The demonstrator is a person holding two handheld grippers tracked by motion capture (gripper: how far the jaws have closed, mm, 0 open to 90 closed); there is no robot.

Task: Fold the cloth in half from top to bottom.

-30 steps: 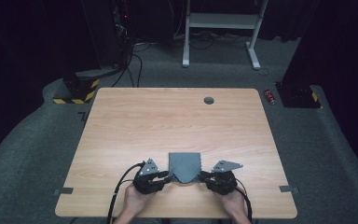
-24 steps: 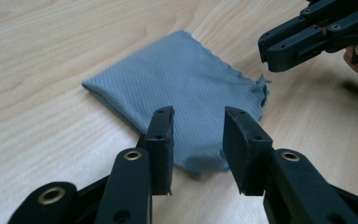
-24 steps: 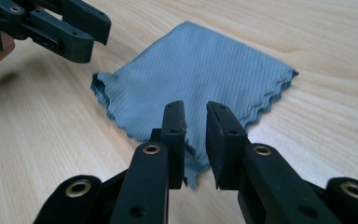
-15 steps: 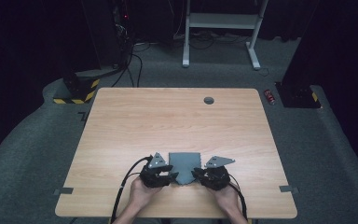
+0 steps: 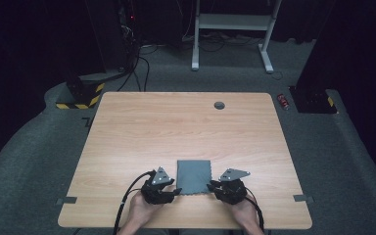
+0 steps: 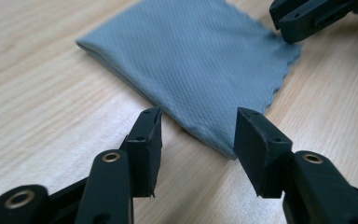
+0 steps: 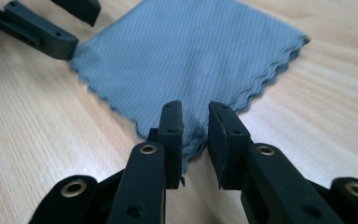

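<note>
We see a grey-blue cloth with a fine ribbed weave and a scalloped edge at six o'clock. It lies on a pale wood-grain table with a dark grey round cap at twelve. Both grippers, left and right, are matt black with brass-coloured rivets and grey top plates. The floor is grey carpet; yellow-and-black stripes mark ten o'clock.

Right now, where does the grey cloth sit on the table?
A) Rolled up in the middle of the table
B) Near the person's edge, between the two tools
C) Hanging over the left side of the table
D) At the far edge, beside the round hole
B: in the high view the grey cloth lies flat near the person's edge, with the left tool and the right tool at its near corners.
</note>
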